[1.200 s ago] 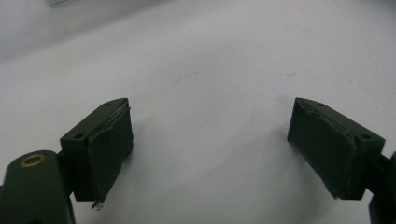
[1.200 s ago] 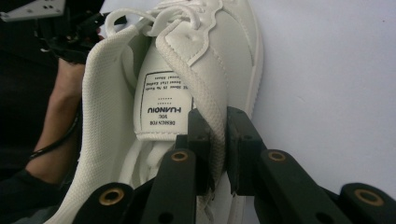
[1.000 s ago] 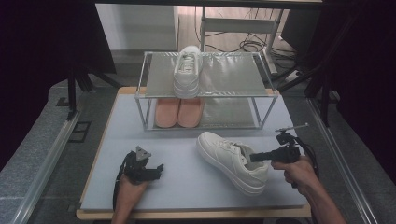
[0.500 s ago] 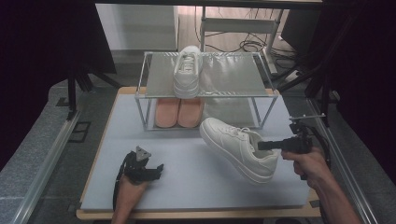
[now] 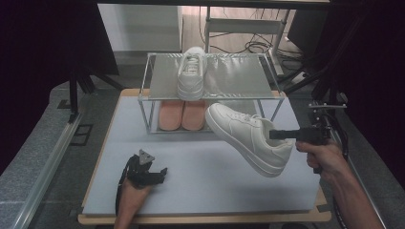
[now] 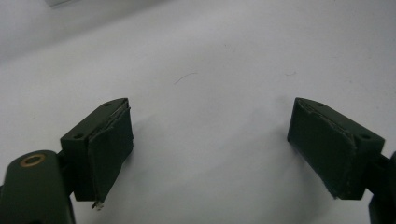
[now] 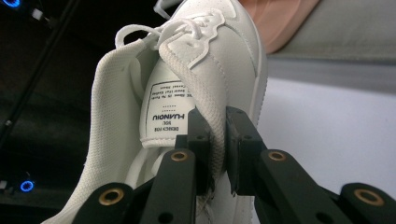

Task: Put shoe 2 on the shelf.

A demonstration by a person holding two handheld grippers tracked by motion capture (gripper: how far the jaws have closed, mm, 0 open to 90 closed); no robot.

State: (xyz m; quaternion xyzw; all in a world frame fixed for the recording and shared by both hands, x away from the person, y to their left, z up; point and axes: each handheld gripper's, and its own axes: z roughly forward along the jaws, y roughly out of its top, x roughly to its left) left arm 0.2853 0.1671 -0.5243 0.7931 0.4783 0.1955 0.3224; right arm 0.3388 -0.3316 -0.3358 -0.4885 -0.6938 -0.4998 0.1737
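A white sneaker (image 5: 248, 136) hangs in the air above the right half of the grey mat, toe toward the rack. My right gripper (image 5: 281, 134) is shut on the rim of its collar (image 7: 212, 126), the jaws pinching the fabric edge beside the tongue label. A second white sneaker (image 5: 192, 72) stands on the top shelf of the metal rack (image 5: 239, 76). A pair of pink shoes (image 5: 181, 114) lies on the rack's lower level. My left gripper (image 5: 160, 174) rests low over the mat at the front left, open, with bare mat between its pads (image 6: 112, 144).
The grey mat (image 5: 200, 162) covers a wooden table. The rack stands at the mat's far edge. Dark stands and cables rise to the right, behind my right hand (image 5: 325, 157). A metal rail (image 5: 43, 167) runs along the floor at the left.
My right gripper has lifted the white sneaker off the mat and carried it up and to the right. The left gripper has stayed in place.
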